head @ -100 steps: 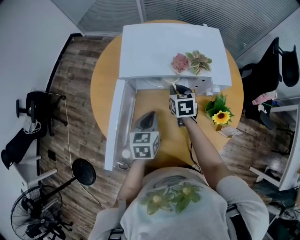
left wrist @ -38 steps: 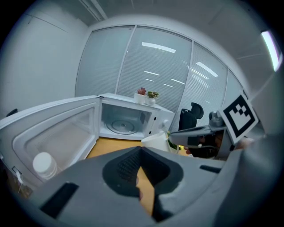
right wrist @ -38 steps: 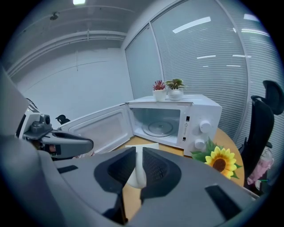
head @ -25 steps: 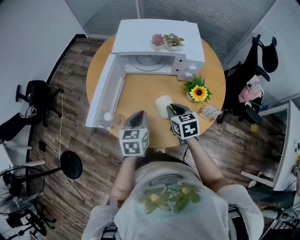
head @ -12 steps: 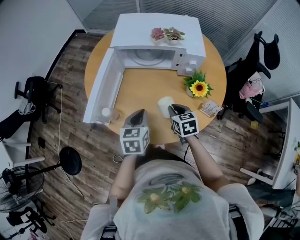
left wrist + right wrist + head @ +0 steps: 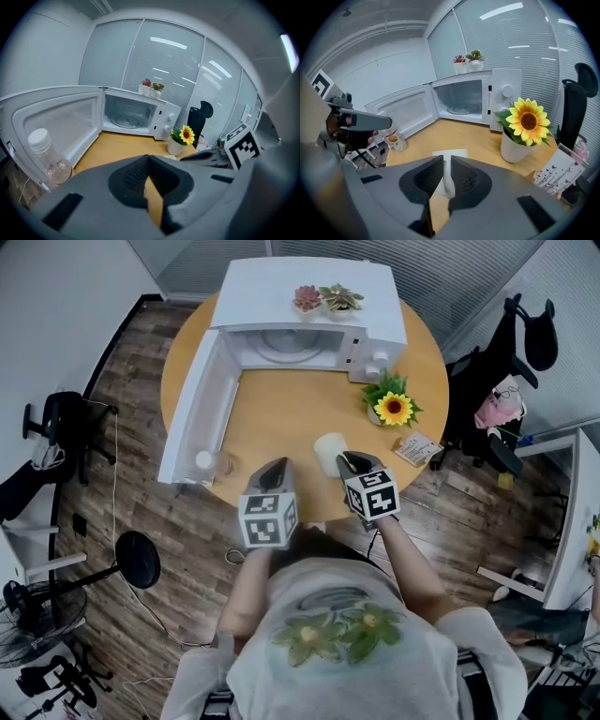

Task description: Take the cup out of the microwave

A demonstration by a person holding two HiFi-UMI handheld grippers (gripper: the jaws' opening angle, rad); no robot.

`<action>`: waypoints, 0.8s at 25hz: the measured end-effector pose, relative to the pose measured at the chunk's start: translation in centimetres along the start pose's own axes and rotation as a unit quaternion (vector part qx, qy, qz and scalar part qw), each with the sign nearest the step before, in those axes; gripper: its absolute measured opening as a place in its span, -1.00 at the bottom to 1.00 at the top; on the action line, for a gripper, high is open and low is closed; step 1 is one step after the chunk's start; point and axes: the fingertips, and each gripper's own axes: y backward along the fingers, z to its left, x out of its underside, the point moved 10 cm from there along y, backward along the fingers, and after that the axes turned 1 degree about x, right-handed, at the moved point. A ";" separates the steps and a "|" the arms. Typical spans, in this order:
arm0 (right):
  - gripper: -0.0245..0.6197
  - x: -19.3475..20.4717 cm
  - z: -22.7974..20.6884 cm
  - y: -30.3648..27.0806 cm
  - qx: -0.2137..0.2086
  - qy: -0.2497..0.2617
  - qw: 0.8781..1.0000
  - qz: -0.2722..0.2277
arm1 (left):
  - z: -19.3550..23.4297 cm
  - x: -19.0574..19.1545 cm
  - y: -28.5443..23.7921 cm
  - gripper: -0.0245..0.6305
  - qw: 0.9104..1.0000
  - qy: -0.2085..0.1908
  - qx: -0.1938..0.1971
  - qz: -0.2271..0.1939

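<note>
The white cup point(image 6: 329, 452) is out over the round wooden table point(image 6: 291, 418), near its front edge. My right gripper point(image 6: 349, 463) is shut on the cup's wall, and in the right gripper view the white wall point(image 6: 449, 180) runs between the two pads. Whether the cup rests on the table I cannot tell. The white microwave point(image 6: 309, 296) stands at the far side with its door point(image 6: 192, 418) swung wide to the left and its cavity point(image 6: 461, 101) empty. My left gripper point(image 6: 274, 474) hangs beside the cup, jaw tips together, holding nothing.
A potted sunflower point(image 6: 394, 409) stands right of the cup, with a small printed card point(image 6: 417, 448) beyond it. A clear bottle point(image 6: 204, 462) sits by the door's lower end. Two small plants point(image 6: 323, 298) top the microwave. Office chairs and a fan ring the table.
The right gripper has brought the cup from the microwave's mouth back to the table's near edge. Over the last second it sank a little. The left gripper has hardly moved.
</note>
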 end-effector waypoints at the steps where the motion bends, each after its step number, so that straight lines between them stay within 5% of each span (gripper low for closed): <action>1: -0.74 0.3 0.0 0.2 0.001 0.003 1.000 0.003 | -0.1 0.1 0.0 -0.92 1.000 -0.001 0.002 0.001; 20: -0.74 5.9 -0.5 2.4 0.016 0.034 0.998 0.050 | -2.2 1.7 0.1 -0.92 1.000 -0.017 0.020 0.012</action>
